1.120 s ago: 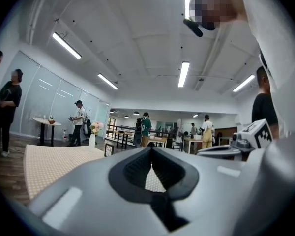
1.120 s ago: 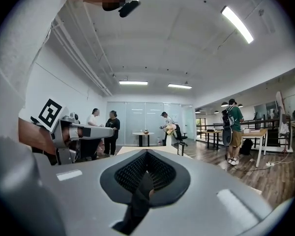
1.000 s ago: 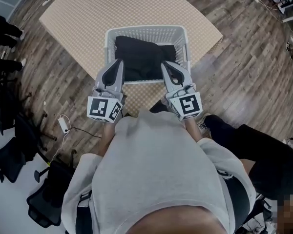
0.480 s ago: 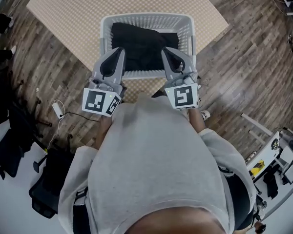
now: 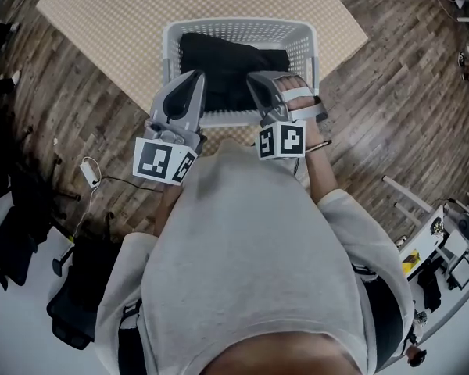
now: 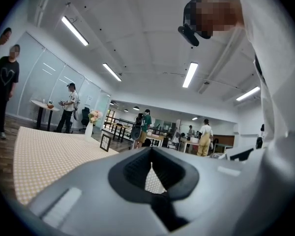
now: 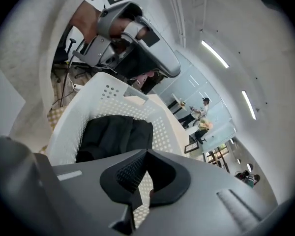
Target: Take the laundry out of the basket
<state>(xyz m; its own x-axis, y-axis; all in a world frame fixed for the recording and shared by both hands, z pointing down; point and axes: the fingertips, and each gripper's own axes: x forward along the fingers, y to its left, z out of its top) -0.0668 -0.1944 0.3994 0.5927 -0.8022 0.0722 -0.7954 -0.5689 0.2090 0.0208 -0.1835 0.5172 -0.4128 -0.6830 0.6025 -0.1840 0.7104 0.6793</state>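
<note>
A white perforated laundry basket point(image 5: 309, 41) stands on a beige rug, just in front of me. Black laundry point(image 5: 227, 65) fills it. Both grippers hover over its near rim, apart from the cloth. My left gripper point(image 5: 197, 78) is over the near left corner, jaws shut and empty. My right gripper point(image 5: 255, 78) is rolled onto its side over the near middle, also shut with nothing held. The right gripper view looks down into the basket point(image 7: 83, 114) at the black laundry point(image 7: 115, 134), with the right gripper point(image 7: 146, 152) below it and the left gripper point(image 7: 137, 36) above. The left gripper point(image 6: 151, 150) points level across the room.
The beige woven rug point(image 5: 102, 22) lies on a wood floor point(image 5: 391, 108). Black office chairs point(image 5: 16, 233) and a white charger with its cable point(image 5: 88, 172) are on the left. White stands and gear point(image 5: 445, 241) are at the right. Several people point(image 6: 142, 127) stand far off.
My right gripper has rolled onto its side and shifted left toward the basket's middle. The left gripper has hardly moved. Both stay shut.
</note>
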